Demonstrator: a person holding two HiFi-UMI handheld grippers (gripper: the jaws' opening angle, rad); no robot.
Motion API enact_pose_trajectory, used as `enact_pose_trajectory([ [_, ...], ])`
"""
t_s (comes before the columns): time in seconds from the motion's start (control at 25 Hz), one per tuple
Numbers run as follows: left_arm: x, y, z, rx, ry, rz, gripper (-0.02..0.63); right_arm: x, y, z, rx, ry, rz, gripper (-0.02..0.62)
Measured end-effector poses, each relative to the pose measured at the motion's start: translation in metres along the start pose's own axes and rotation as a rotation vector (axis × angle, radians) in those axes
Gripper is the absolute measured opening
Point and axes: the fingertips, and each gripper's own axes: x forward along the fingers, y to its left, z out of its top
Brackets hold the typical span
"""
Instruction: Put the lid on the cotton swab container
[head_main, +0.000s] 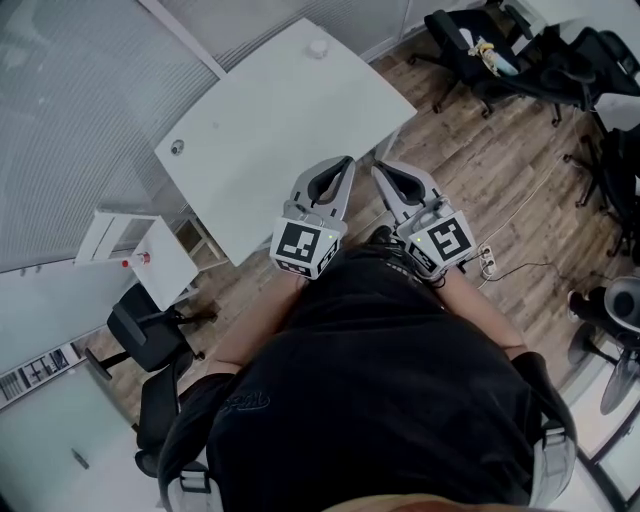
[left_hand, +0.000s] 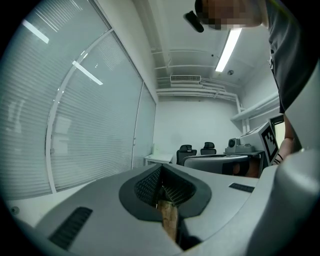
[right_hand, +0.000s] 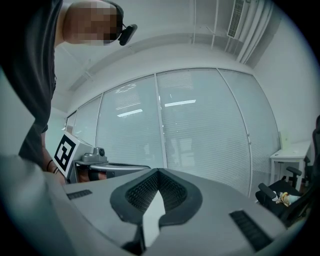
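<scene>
In the head view I hold both grippers close to my body, side by side, pointing at the white table (head_main: 270, 130). The left gripper (head_main: 345, 163) and the right gripper (head_main: 378, 170) are both shut, with nothing between their jaws. A small white round object (head_main: 317, 47) stands at the table's far edge. A small grey round object (head_main: 177, 147) lies near its left corner; I cannot tell which one is the container or the lid. The left gripper view shows closed jaws (left_hand: 161, 172) against the room, and the right gripper view shows closed jaws (right_hand: 159, 172) against glass walls.
A small white side table (head_main: 165, 262) stands at the left, with black office chairs (head_main: 150, 335) below it. More black chairs (head_main: 470, 45) crowd the upper right. A power strip (head_main: 487, 258) and its cable lie on the wood floor. Glass walls with blinds run along the left.
</scene>
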Motion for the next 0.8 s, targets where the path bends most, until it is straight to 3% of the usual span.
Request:
enact_pose_trajectory([
  [0.44,0.08,-0.046,0.005,-0.033,0.001,-0.06,0.015,-0.042,-0.065,-0.005,0.022,0.03,0.016,0.021],
  [0.8,0.119,-0.046,-0.003,-0.034,0.034,-0.094,0.015,-0.047,-0.104,-0.014,0.05,0.05,-0.038,0.021],
])
